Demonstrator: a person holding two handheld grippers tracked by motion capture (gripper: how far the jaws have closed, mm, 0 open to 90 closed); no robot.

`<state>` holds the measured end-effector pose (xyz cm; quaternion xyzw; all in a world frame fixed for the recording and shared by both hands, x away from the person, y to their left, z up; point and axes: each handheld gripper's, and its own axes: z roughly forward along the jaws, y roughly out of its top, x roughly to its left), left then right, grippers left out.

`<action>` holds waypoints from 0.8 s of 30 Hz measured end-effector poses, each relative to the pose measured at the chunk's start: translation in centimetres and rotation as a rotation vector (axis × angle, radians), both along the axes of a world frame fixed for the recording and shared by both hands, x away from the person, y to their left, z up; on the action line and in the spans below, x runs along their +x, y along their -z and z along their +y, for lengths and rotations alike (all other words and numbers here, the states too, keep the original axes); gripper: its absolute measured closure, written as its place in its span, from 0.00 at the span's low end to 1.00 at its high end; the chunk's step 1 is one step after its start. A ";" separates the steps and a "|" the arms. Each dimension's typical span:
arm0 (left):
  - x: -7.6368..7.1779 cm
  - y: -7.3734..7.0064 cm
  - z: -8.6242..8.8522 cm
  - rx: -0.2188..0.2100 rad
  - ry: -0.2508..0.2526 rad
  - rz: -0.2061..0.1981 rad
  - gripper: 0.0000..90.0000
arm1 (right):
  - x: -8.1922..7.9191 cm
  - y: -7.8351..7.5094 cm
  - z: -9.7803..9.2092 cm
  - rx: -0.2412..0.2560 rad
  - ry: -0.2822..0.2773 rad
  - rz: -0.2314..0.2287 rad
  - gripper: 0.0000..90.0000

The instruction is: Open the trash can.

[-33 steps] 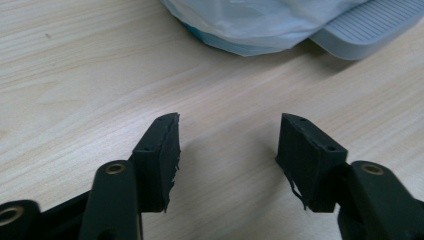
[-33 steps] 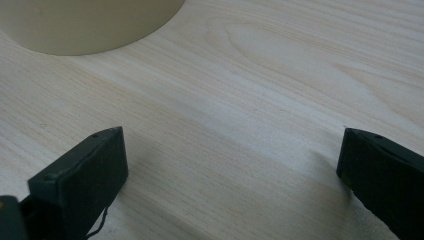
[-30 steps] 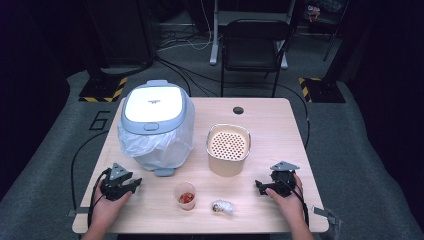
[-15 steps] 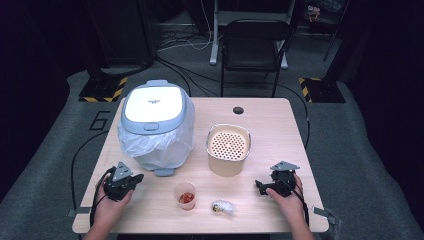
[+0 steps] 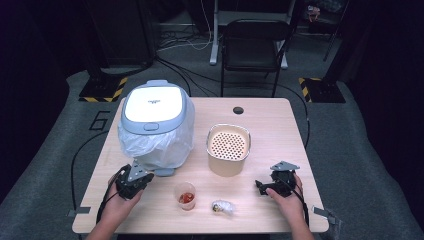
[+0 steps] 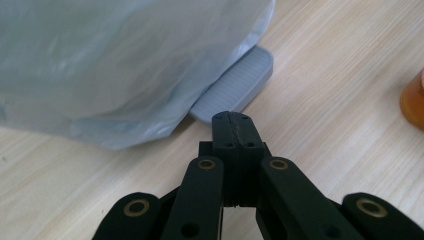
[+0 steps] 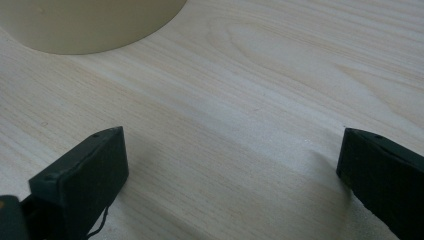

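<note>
A grey-lidded bin [image 5: 154, 112] lined with a clear plastic bag [image 6: 115, 65] stands at the table's left; its grey foot pedal [image 6: 235, 86] pokes out at the front. My left gripper [image 5: 134, 180] sits just before that pedal, shut with nothing between the jaws [image 6: 231, 120]. A beige perforated basket [image 5: 228, 148] stands mid-table, its wall in the right gripper view [image 7: 90, 25]. A small clear cup with red bits [image 5: 186, 195] and a wrapped morsel [image 5: 223, 206] lie near the front edge. My right gripper [image 5: 264, 187] rests open on the table at front right, jaws wide apart [image 7: 230, 165].
A dark round hole [image 5: 238, 110] marks the table's far edge. A black chair [image 5: 255, 47] stands beyond the table, with cables on the floor. Bare wood [image 5: 280, 135] lies to the right of the basket.
My left gripper has moved forward and right, closer to the bin's pedal. The right gripper has stayed put.
</note>
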<state>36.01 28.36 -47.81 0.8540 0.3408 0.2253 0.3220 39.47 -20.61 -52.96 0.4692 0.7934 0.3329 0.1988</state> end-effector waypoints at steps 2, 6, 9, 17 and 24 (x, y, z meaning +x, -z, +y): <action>0.3 -0.2 -0.5 0.025 0.008 -0.012 1.00 | 0.0 0.0 0.0 0.000 0.000 0.000 0.00; 0.8 -0.1 -1.9 0.062 0.023 -0.021 1.00 | 0.0 0.0 0.0 0.000 0.000 0.000 0.00; 1.1 0.1 -2.7 0.086 0.037 -0.029 1.00 | 0.0 0.0 0.0 0.000 0.000 0.000 0.00; 1.9 0.6 -3.8 0.122 0.054 -0.039 1.00 | 0.0 0.0 0.0 0.000 0.000 0.000 0.00; 2.5 1.1 -3.8 0.102 0.044 -0.026 1.00 | 0.0 0.0 0.0 0.000 0.000 0.000 0.00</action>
